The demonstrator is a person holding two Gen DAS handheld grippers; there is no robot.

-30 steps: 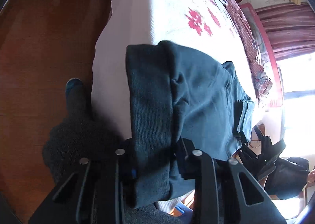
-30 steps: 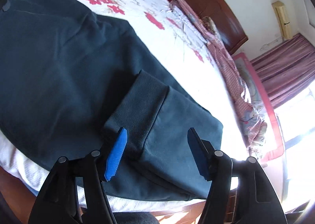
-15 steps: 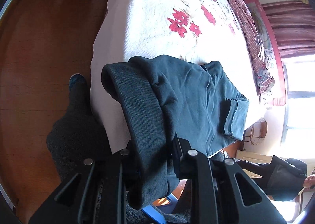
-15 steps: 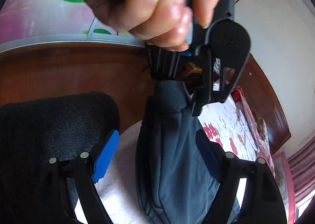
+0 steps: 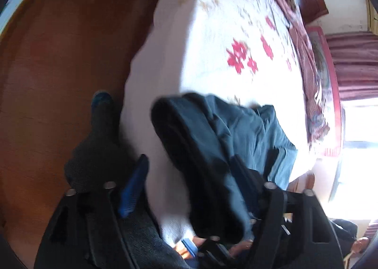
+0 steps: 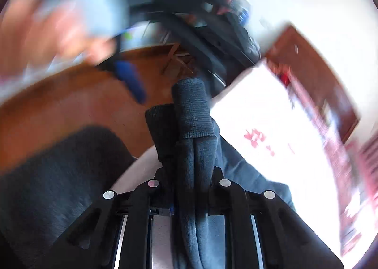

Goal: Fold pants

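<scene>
Right tongs (image 6: 189, 174) pinch pants (image 6: 191, 113); surroundings blurred.

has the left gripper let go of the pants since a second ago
Yes. The left gripper has just opened; the pants hang loose between its fingers over the bed edge, now clamped by the right gripper.

Daylight glares from the window (image 5: 354, 162), washing out the bed (image 5: 212, 44). Both fisheye views are motion-blurred, the right wrist's heavily, with dark, curved edges.

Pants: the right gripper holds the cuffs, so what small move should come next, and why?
Probably draw the left gripper clear. Its jaws have just opened around the pants, while the right gripper has just closed on the cuffs and pinches them.
</scene>
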